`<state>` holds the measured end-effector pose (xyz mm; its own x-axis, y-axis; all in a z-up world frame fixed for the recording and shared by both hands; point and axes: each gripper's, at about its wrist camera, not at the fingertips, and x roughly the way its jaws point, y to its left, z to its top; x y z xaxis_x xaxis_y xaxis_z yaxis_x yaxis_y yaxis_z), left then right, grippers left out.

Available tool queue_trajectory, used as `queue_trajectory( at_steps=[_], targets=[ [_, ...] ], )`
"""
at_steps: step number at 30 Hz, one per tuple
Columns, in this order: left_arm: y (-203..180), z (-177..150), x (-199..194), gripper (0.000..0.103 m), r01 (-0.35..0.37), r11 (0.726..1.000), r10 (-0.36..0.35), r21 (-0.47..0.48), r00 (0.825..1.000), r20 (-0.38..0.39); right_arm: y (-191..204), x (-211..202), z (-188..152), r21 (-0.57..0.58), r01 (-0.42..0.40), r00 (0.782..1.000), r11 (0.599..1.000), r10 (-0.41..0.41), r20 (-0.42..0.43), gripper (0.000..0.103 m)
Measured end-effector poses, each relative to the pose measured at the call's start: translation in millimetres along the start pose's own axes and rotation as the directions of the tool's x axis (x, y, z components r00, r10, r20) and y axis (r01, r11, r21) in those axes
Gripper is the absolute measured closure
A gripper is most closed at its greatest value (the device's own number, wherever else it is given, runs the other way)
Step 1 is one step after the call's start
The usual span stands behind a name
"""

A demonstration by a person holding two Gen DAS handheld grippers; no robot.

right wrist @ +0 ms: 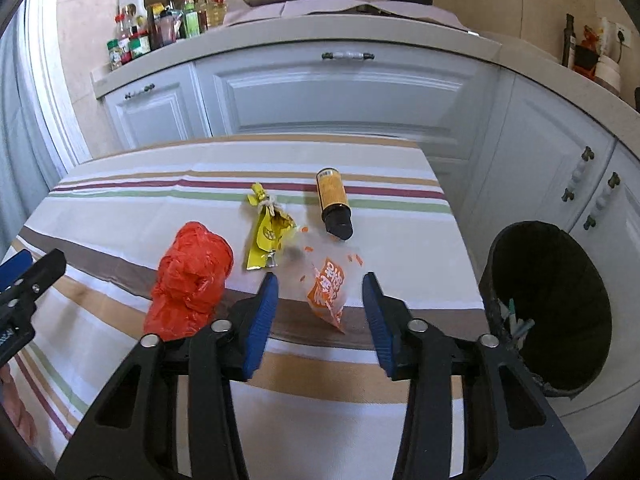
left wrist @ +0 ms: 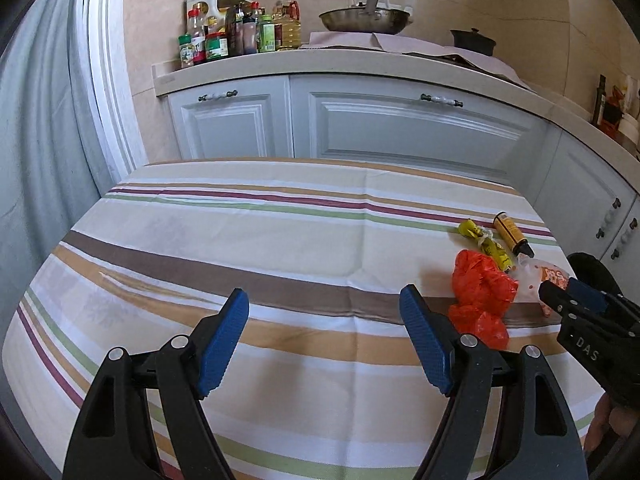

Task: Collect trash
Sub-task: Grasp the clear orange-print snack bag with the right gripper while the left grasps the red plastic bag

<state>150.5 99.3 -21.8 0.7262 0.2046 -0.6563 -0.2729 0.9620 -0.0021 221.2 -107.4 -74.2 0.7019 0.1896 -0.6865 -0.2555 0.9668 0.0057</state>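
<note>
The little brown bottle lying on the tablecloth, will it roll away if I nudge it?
Probably: the brown bottle lies on its side and looks round, so a sideways nudge would likely roll it. It looks rigid, so the right tongs, open now, should grip it firmly, perhaps slipping slightly.

Two wrist cams, both low over the table and aimed at the kitchen cabinets

Left one sits further left, looking along its open fingers (left wrist: 324,344) across the striped tablecloth (left wrist: 248,248), trash off to its right. Right one hangs close over the red bag (right wrist: 192,280) and printed wrapper (right wrist: 328,284), bin (right wrist: 552,304) at its right edge. Both share the trash pile, cabinets and counter, and each catches the other gripper at its edge.
</note>
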Motion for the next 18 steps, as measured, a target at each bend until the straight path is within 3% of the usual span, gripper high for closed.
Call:
queue_trajectory(
  at_steps=[2,5,18],
  targets=[
    [-1,0,1,0.028,0.011,1.000,-0.011,0.001,1.000,-0.002,1,4,-1,-0.003,0.004,1.000,1.000,-0.004,-0.015,0.083],
    [-6,-1,1,0.028,0.025,1.000,-0.025,0.011,1.000,-0.002,1,6,-1,-0.005,0.009,1.000,1.000,-0.009,-0.023,0.093],
    [-43,-5,1,0.028,0.090,0.994,-0.090,0.056,0.996,-0.014,-24,-18,-4,0.030,0.030,0.999,0.999,-0.031,0.035,0.096]
  ],
)
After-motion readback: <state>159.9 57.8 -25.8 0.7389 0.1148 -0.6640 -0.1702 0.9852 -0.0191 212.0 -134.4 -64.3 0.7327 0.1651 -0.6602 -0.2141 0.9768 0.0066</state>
